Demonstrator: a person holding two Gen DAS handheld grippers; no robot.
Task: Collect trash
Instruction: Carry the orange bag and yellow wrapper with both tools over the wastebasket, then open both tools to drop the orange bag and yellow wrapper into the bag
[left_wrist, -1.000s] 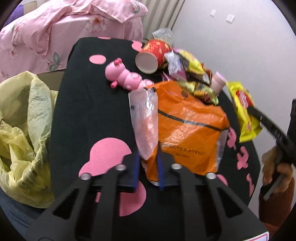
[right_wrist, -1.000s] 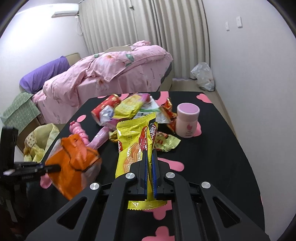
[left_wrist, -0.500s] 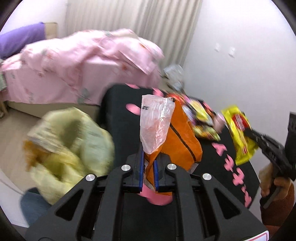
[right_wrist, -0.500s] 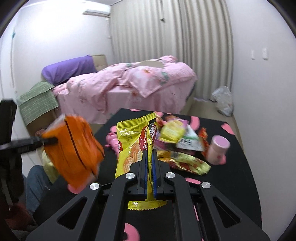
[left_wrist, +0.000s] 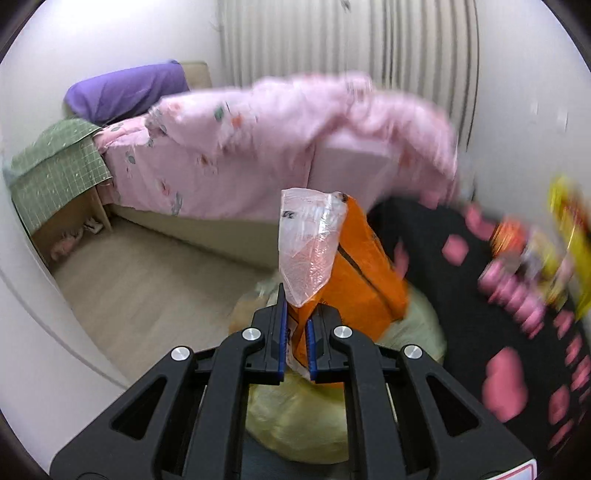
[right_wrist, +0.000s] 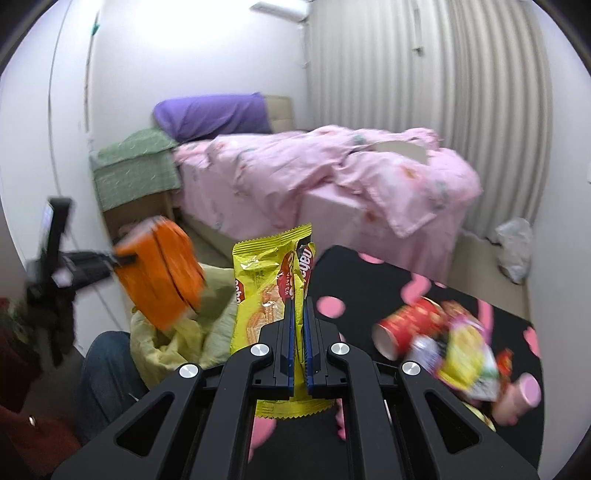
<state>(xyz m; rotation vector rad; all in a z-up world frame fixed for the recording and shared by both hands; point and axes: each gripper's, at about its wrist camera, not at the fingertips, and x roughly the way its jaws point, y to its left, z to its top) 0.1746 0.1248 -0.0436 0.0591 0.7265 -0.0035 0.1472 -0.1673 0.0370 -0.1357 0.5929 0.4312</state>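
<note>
My left gripper (left_wrist: 295, 332) is shut on an orange plastic bag (left_wrist: 362, 280) with a clear flap and holds it in the air above the open yellow trash bag (left_wrist: 303, 417). The orange bag (right_wrist: 159, 273) and the yellow trash bag (right_wrist: 184, 332) also show in the right wrist view. My right gripper (right_wrist: 298, 332) is shut on a yellow wafer packet (right_wrist: 266, 295), held upright by the table's left edge, near the trash bag. More wrappers (right_wrist: 465, 354) and a red paper cup (right_wrist: 410, 328) lie on the black table (right_wrist: 369, 291).
A bed with a pink quilt (right_wrist: 332, 173) stands behind the table. A pink-lidded jar (right_wrist: 521, 398) sits at the table's right. A person's leg in jeans (right_wrist: 107, 376) is beside the trash bag. A white bag (right_wrist: 513, 247) lies on the floor by the curtain.
Both grippers have swung left, away from the table. The orange bag was lifted off the table and now hangs over the yellow trash bag. The wafer packet moved left with the right gripper.
</note>
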